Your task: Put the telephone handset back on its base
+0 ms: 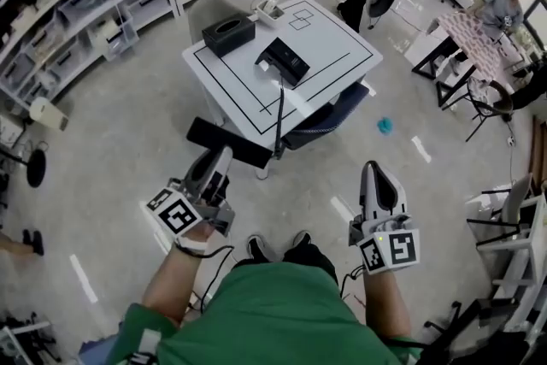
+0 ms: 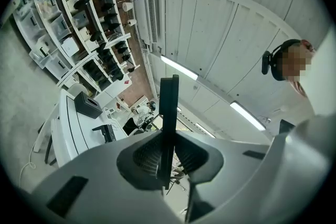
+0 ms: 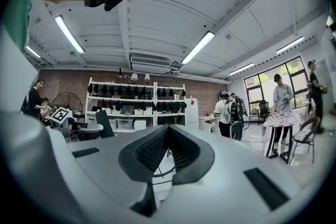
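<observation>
A black telephone base (image 1: 285,60) sits on the white table (image 1: 342,43) ahead of me, and it also shows in the left gripper view as the base (image 2: 107,132). Its cord (image 1: 279,107) runs over the table's near edge. The long black handset (image 1: 229,143) hangs in the air short of the table, and my left gripper (image 1: 220,158) is shut on it. In the left gripper view the handset (image 2: 168,107) stands edge-on as a thin slab pinched between the jaws. My right gripper (image 1: 377,182) is held low at the right, shut and empty (image 3: 167,132).
A black tissue box (image 1: 228,34) and a small white tray (image 1: 270,8) stand on the table's far side. A chair (image 1: 329,117) is tucked under the table. Shelves (image 1: 94,4) line the left. People stand at the back and at a table (image 1: 479,43) on the right.
</observation>
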